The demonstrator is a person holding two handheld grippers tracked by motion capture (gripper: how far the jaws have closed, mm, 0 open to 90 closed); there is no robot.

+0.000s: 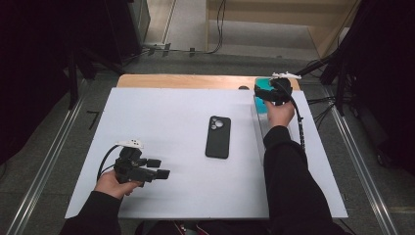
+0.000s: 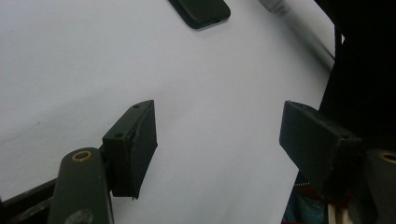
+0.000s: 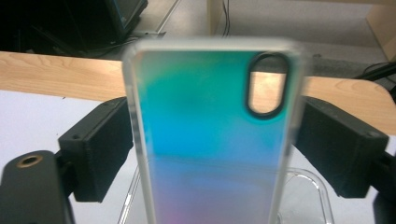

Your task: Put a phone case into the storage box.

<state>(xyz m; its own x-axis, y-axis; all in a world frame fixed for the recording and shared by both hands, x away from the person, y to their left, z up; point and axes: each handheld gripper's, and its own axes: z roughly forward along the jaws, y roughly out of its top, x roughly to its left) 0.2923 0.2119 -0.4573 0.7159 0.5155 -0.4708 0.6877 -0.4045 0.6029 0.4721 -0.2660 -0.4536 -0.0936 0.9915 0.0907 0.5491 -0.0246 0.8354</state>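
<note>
A teal iridescent phone case (image 3: 205,140) with an oval camera cutout stands upright between the jaws of my right gripper (image 3: 215,116), whose pads press on its two long edges. In the high view this right gripper (image 1: 266,95) holds the case (image 1: 261,87) at the far right corner of the white sheet (image 1: 161,112). A black phone (image 1: 218,137) lies face down, camera side up, in the middle of the sheet. My left gripper (image 1: 160,168) rests near the front left, jaws wide apart over bare sheet and pointing right. Nothing lies between the jaws of the left gripper (image 2: 217,116), and the phone's end (image 2: 201,10) shows far ahead.
A clear plastic piece (image 3: 308,196) lies on the sheet under the held case, along the right side (image 1: 259,128). A bare wooden table edge (image 1: 186,81) runs behind the sheet. Cables and dark stands crowd the floor beyond the table.
</note>
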